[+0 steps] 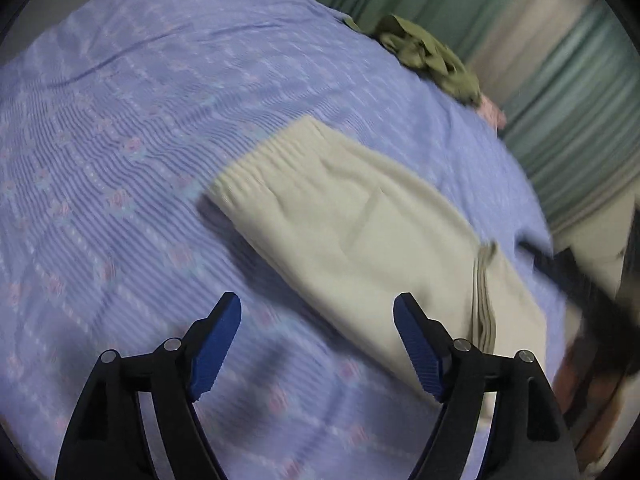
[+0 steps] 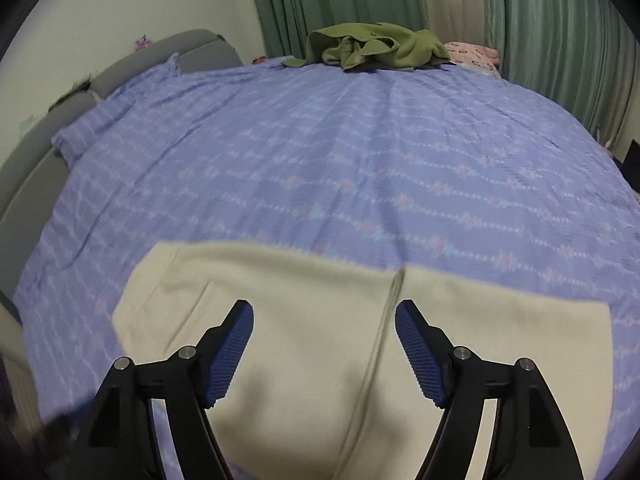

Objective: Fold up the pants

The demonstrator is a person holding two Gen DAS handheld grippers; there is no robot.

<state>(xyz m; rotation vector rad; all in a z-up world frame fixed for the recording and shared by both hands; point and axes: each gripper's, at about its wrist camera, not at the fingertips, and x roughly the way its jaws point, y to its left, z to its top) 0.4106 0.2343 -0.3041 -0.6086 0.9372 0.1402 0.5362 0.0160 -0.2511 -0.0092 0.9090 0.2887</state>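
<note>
1. Nearest, the right gripper hangs over the pants with its jaws spread wide and nothing between them; a fold edge or seam runs up between the blue pads.
2. Likewise the left gripper is wide and empty, poised above the bedspread at the near edge of the pants, its right finger over the cloth.
3. The cream pants lie flat on the near part of the bed, apparently already folded over on themselves, the elastic waistband towards the left in the left wrist view.
4. Risk, as I judge it: a pinch taken too deep could gather the bedspread along with the pants, dragging both and spoiling the fold.
5. A pinch on only the top layer could peel the stacked layers apart, leaving edges misaligned.
6. The left view is blurred, so the exact grip spot is uncertain.
7. Farther off, an olive garment and a pink item sit at the far edge before green curtains, well apart from the work.
</note>
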